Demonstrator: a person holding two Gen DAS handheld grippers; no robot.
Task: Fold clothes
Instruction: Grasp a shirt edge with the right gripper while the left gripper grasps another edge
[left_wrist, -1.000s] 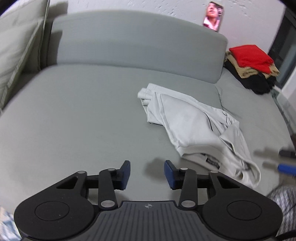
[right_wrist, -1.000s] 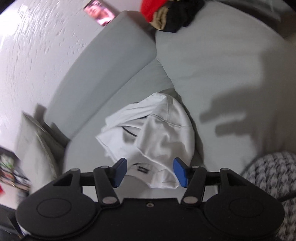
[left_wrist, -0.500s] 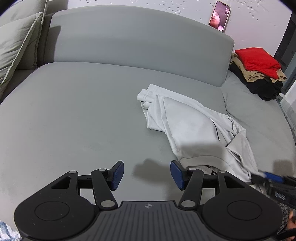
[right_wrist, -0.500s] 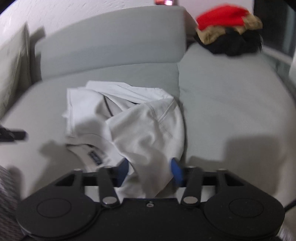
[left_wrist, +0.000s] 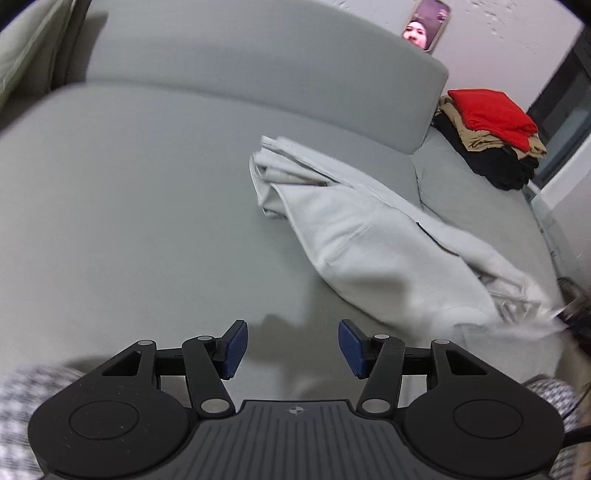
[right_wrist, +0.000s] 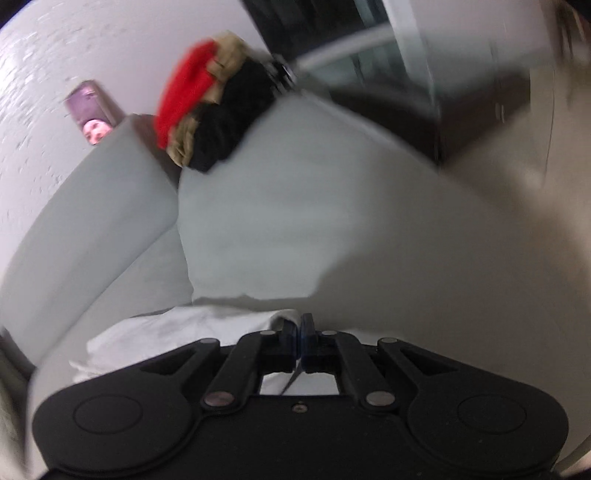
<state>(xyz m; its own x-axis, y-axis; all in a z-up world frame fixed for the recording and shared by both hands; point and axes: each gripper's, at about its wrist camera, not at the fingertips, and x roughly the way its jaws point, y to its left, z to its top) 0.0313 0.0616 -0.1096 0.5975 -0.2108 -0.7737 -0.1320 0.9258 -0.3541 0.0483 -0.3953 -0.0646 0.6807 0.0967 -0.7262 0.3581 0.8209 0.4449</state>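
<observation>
On the grey sofa (left_wrist: 155, 206) lies the crumpled pale garment (left_wrist: 373, 243). Its near edge is pinched between the closed pads of the right gripper (right_wrist: 298, 334). Beside it the left gripper (left_wrist: 291, 349) hovers, jaws apart, holding nothing.

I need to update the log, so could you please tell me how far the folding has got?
Done: a folded stack sits at the sofa's far end. In hand: the right gripper is shut on the light grey garment, which is crumpled. Left: the open left gripper holds nothing; this garment's folding remains.
</observation>
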